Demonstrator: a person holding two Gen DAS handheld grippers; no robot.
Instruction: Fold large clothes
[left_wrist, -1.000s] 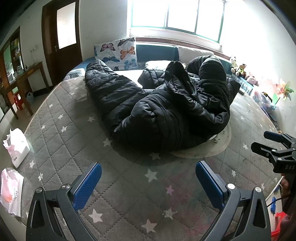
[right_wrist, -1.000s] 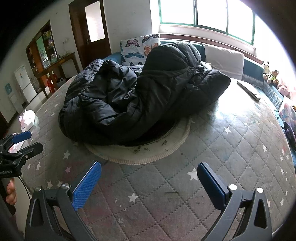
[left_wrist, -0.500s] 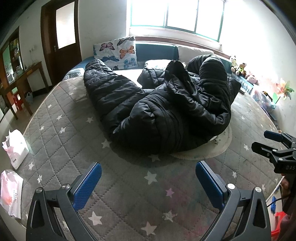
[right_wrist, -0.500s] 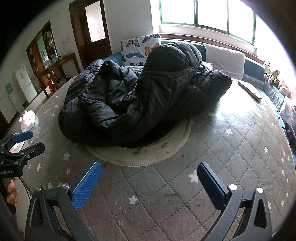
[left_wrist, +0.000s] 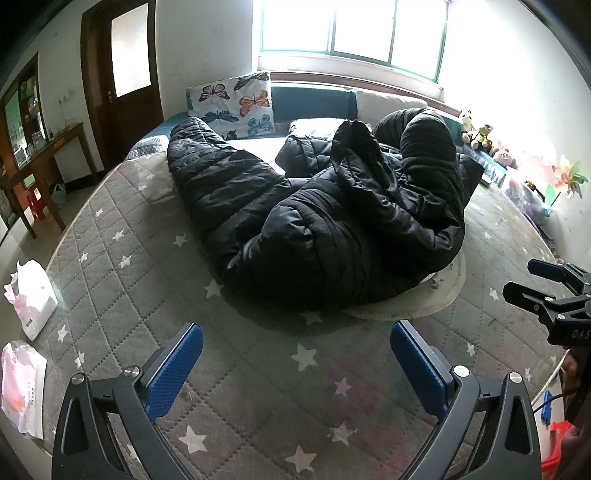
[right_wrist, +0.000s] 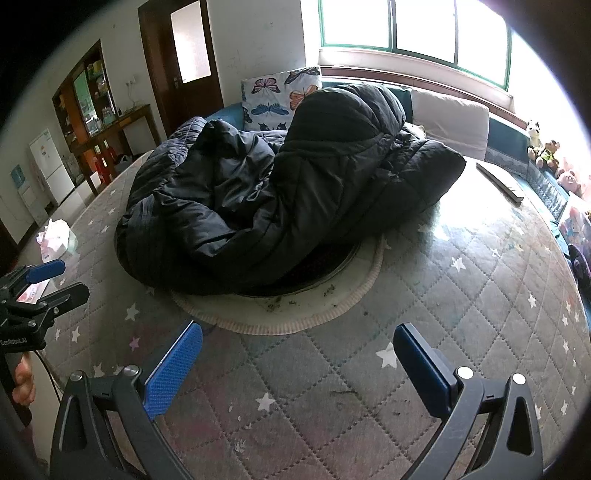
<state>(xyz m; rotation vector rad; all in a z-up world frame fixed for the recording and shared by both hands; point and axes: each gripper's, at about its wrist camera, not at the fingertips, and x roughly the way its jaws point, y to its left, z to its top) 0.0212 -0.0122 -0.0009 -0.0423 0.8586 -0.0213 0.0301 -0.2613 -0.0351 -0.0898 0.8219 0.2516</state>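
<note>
- Jacket (left_wrist: 332, 221) sits crumpled mid-mattress (left_wrist: 240, 369), nothing folded yet.
- Left claw (left_wrist: 295, 365) and right claw (right_wrist: 297, 363): both apart, empty, near the front edge.
- Next: reach in, spread it flat.

A grey star-quilted mattress (left_wrist: 122, 280) carries a crumpled black puffer coat (left_wrist: 332, 221) mid-surface, partly over a round pale mat (right_wrist: 295, 314).

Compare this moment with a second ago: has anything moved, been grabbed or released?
Only a slight camera drift: the left gripper eased a little nearer the jacket, and the right gripper barely shifted. Nothing was grabbed or released. Both grippers stay open and empty above the mattress; the jacket lies crumpled as before.
</note>
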